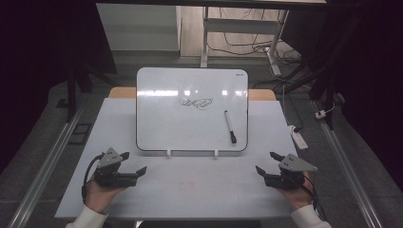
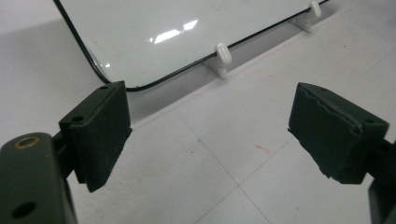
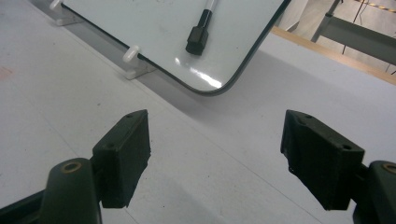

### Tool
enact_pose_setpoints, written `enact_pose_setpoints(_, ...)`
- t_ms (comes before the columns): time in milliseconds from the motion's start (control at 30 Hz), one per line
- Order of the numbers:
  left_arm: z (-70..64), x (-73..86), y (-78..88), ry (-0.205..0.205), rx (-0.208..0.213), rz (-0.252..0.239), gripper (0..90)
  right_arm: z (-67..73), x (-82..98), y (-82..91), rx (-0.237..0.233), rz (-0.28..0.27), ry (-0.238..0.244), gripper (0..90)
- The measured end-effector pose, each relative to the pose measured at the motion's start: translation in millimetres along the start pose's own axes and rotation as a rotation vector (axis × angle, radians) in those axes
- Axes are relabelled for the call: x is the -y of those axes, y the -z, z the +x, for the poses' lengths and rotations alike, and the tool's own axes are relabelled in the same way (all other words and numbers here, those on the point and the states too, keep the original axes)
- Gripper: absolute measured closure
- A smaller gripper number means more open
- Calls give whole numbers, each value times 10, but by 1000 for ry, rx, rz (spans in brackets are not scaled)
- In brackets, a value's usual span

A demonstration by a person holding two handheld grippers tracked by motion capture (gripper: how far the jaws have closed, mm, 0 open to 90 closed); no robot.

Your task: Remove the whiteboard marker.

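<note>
A small whiteboard with a black rim leans on two white clips at the middle of the table; a black scribble is drawn on it. A marker with a black cap lies on its right part, cap end nearest me. My left gripper rests low at the front left, open and empty, short of the whiteboard's lower left corner. My right gripper sits at the front right, open and empty, facing the board's lower right corner and the marker's cap.
The white tabletop carries a faint red mark between the grippers. White clips hold the board's lower edge. A power strip hangs off the table's right edge. Table legs and cables stand behind.
</note>
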State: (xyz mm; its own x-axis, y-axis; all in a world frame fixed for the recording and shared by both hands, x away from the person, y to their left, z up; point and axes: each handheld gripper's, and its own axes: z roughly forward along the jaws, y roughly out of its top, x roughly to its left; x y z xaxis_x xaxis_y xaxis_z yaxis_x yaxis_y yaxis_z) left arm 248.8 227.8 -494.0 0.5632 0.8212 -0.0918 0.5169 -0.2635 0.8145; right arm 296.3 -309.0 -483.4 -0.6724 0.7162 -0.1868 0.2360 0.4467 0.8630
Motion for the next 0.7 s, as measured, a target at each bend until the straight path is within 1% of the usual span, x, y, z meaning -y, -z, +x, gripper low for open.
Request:
enact_pose_setpoints(133,-14,9,-5,-7,-6,0,141,1,-5,-2,-4,8,-19,261)
enact_pose_setpoints(300,-35,6,-12,-15,-13,0,141,17,-37,-10,-2,19,-21,270)
enact_pose_setpoints(400,-40,3,-29,-16,-13,4,141,34,-102,-16,-4,18,-16,273)
enact_pose_setpoints(500,-44,2,-59,-16,-12,15,141,34,-158,-24,-10,16,-21,275)
enact_pose_setpoints(567,-48,6,-76,-19,-9,24,141,27,-253,-67,-12,18,-23,280)
enact_pose_setpoints(600,-52,8,-84,-21,-8,27,141,27,-253,-67,-12,18,-23,280)
enact_pose_setpoints(633,-57,7,-96,-24,-9,34,141,22,-340,-114,-9,22,-25,284)
enact_pose_setpoints(667,-57,7,-96,-24,-9,34,141,22,-377,-132,-11,23,-26,286)
enact_pose_setpoints(700,-61,8,-102,-26,-9,35,141,22,-377,-132,-11,23,-26,286)
